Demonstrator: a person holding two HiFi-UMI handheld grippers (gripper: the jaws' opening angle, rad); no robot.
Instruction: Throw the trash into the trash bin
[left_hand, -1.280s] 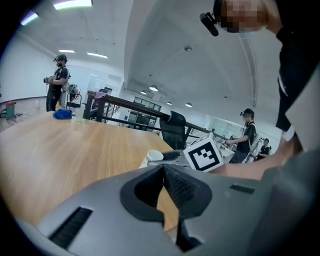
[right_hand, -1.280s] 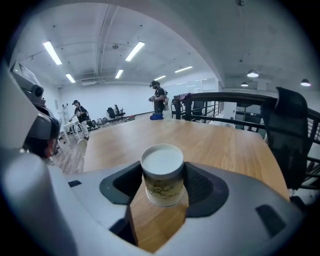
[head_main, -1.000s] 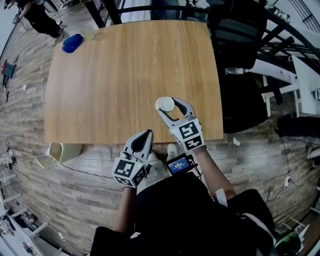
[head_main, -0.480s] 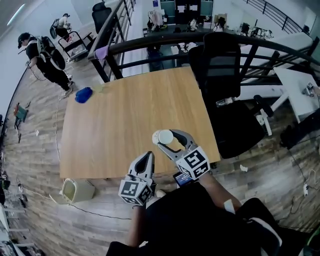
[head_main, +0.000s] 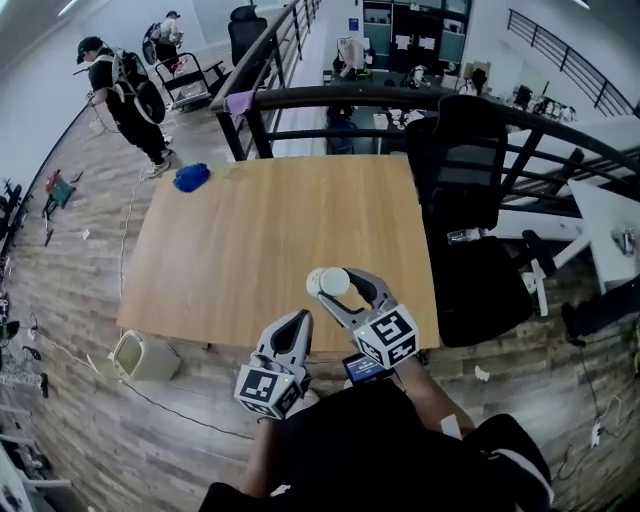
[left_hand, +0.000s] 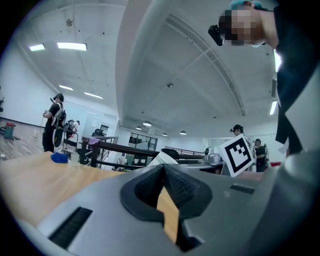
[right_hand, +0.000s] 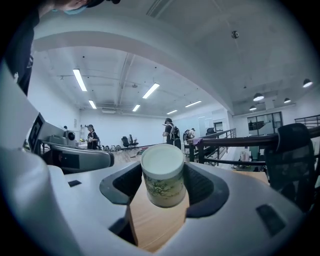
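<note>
Right gripper (head_main: 333, 284) grasps paper cup (right_hand: 162, 175) upright, white top up, above table's (head_main: 250, 240) near edge; left gripper (head_main: 297, 322) clenched, empty.

Right claw (head_main: 333, 284) clamps a cup (right_hand: 162, 176) (left claw (head_main: 297, 320) closed, empty, lower).

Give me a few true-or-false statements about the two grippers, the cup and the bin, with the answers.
1. The right gripper has its jaws closed on a cup. True.
2. The left gripper has its jaws wide apart. False: they are together, with nothing between them.
3. The bin stands on the table. False: it sits on the floor, by the table's near left corner.
4. A blue thing lies at the table's far left corner. True.
</note>
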